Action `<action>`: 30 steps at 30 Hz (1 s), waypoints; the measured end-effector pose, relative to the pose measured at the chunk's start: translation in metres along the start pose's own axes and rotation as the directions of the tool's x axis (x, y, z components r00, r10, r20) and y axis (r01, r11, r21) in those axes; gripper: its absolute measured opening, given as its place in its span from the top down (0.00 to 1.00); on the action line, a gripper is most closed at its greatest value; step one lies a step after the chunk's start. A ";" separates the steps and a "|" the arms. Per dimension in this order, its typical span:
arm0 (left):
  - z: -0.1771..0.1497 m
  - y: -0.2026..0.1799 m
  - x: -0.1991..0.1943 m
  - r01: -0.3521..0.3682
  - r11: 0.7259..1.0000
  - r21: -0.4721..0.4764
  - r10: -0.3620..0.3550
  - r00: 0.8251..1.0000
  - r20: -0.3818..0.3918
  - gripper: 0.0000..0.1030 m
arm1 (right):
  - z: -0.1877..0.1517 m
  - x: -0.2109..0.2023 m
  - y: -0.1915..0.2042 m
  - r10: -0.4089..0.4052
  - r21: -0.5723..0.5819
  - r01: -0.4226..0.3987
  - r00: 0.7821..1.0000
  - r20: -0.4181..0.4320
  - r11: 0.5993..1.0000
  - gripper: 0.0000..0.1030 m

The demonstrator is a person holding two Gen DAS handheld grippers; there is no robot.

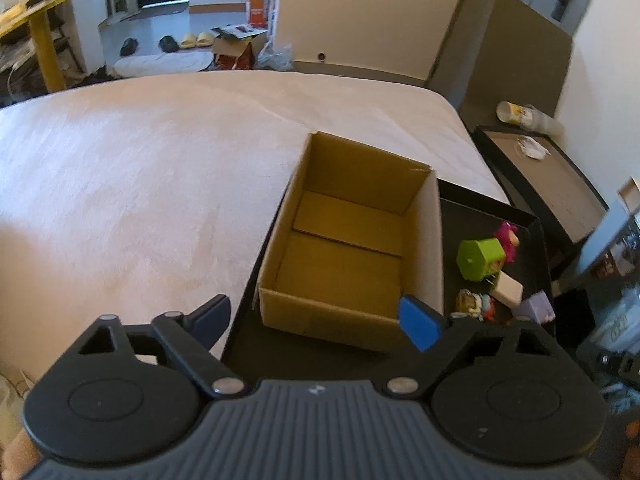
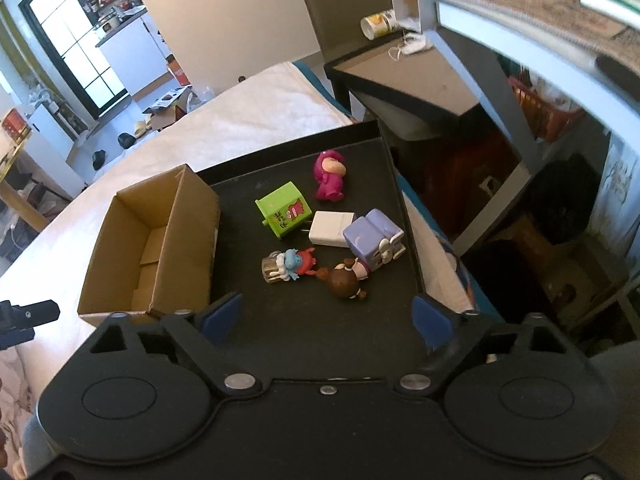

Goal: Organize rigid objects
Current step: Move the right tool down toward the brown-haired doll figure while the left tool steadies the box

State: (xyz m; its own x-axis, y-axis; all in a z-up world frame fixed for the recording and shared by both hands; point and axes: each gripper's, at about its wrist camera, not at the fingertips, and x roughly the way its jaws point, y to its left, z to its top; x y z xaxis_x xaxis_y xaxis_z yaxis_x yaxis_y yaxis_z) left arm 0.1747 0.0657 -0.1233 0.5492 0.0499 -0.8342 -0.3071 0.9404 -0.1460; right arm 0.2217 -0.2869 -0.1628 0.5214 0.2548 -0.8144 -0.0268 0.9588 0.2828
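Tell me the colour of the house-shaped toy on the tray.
Bright green house-shaped toy, clearest in the right wrist view.

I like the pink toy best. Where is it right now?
The pink toy lies at the far end of the black tray in the right wrist view, just beyond the green box.

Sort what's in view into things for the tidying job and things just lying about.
For the job: cardboard box, green block, pink figure, white adapter, purple toy, blue-haired figure, brown-haired doll.

Lying about: paper cup, slippers.
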 end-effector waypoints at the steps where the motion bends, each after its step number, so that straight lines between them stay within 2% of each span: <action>1: 0.001 0.002 0.003 -0.003 1.000 -0.008 0.003 1.000 -0.001 0.17 | 0.001 0.004 -0.001 0.002 0.010 -0.002 1.000 -0.009 1.000 0.20; 5: 0.006 0.006 0.018 -0.010 1.000 -0.010 0.010 1.000 -0.027 0.29 | 0.006 0.018 -0.007 0.016 0.055 -0.014 0.999 -0.036 0.998 0.33; 10: 0.011 0.009 0.035 -0.025 1.000 -0.017 0.024 0.999 -0.037 0.37 | 0.010 0.039 -0.013 0.025 0.111 -0.017 0.997 -0.070 0.994 0.40; 17: 0.020 0.020 0.058 -0.031 0.999 -0.040 0.028 0.998 -0.057 0.46 | 0.013 0.068 -0.020 0.046 0.167 -0.029 0.994 -0.104 0.986 0.40; 25: 0.025 0.027 0.080 -0.045 0.998 -0.033 0.043 0.996 -0.084 0.48 | 0.015 0.098 -0.024 0.031 0.159 -0.012 0.993 -0.117 0.987 0.39; 30: 0.025 0.030 0.092 -0.036 0.999 -0.029 0.032 0.994 -0.107 0.56 | 0.015 0.109 -0.027 0.032 0.172 -0.014 0.994 -0.105 0.985 0.39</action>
State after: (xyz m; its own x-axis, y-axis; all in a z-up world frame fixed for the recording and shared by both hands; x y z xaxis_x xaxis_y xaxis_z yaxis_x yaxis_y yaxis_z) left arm 0.2358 0.1069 -0.1910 0.4530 0.0442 -0.8904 -0.3493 0.9277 -0.1317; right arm 0.2919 -0.2865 -0.2515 0.4281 0.2971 -0.8535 0.1132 0.9193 0.3768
